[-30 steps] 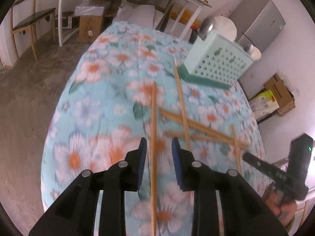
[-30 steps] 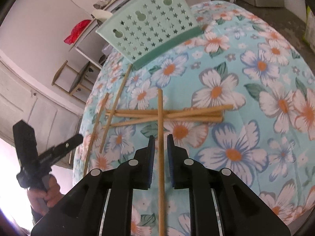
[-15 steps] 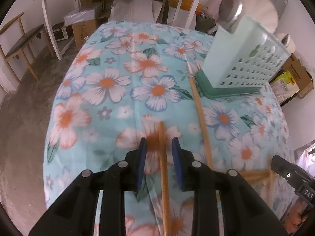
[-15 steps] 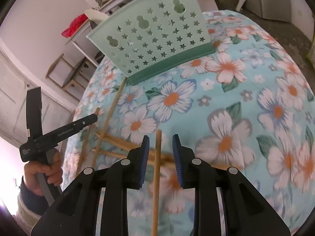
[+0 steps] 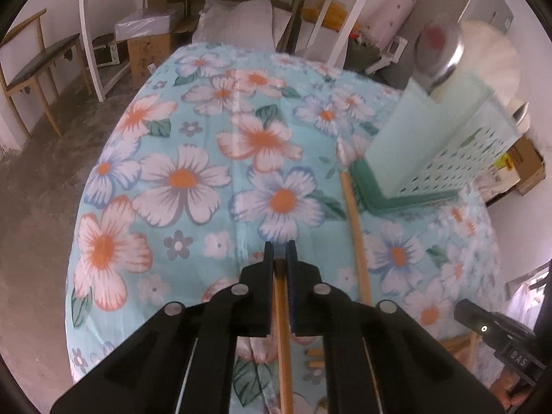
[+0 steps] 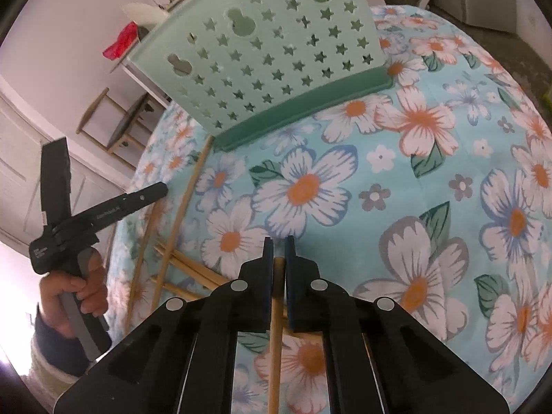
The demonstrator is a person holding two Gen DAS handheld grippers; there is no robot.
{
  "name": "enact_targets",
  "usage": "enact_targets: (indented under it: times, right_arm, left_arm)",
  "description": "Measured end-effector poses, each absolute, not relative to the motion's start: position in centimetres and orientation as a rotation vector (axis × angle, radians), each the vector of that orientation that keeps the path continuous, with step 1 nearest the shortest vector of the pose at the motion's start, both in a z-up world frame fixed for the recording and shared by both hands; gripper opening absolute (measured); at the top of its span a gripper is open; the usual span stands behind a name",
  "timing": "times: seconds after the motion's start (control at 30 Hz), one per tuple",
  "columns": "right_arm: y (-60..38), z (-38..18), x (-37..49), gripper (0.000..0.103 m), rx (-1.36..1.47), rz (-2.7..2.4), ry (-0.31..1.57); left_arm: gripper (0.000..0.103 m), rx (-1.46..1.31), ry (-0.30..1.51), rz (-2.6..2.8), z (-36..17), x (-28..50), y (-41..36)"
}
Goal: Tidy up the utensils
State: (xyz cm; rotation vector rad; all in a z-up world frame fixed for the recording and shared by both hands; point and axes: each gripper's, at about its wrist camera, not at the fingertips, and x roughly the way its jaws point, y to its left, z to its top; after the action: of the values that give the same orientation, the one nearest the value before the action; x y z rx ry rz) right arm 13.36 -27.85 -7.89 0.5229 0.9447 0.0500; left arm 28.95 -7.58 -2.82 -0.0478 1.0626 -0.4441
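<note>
In the left wrist view my left gripper has its jaws closing tight on the tip of a wooden chopstick, and the pads press on it. My right gripper is likewise closing on a second chopstick, gripped near its end. Both sticks run back under the grippers over the floral tablecloth. A mint-green perforated utensil holder stands ahead of both, and a metal ladle sticks out of it. A loose chopstick lies beside its dark green base.
Several more chopsticks lie crossed on the cloth at the left of the right wrist view, near a hand holding the other gripper. Past the table are a white desk, a chair and cardboard boxes.
Both grippers slid forward along their chopsticks toward the holder. Their jaws, which stood apart around the sticks, have now closed on the stick ends.
</note>
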Motion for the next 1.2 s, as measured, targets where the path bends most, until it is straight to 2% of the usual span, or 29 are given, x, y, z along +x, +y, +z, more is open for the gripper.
enact_targets:
  times: [0.5, 0.77, 1.0, 1.2]
  right_arm:
    - [-31.7, 3.4, 6.2, 0.004, 0.522, 0.029, 0.578]
    - [-32.6, 5.2, 4.8, 0.004, 0.519, 0.0, 0.502]
    - [-33.4, 5.7, 4.1, 0.004, 0.528, -0.007, 0.472]
    - [-33.8, 5.5, 4.0, 0.004, 0.539, 0.001, 0.469]
  left_arm:
    - [0.006, -0.164, 0.797, -0.591, 10.2, 23.6, -3.5]
    - [0.006, -0.222, 0.602, -0.709, 18.9, 20.8, -3.5]
    - [0.006, -0.266, 0.373, -0.826, 26.9, 21.2, -7.6]
    - [0.006, -0.265, 0.236, -0.772, 30.0, 23.7, -11.1]
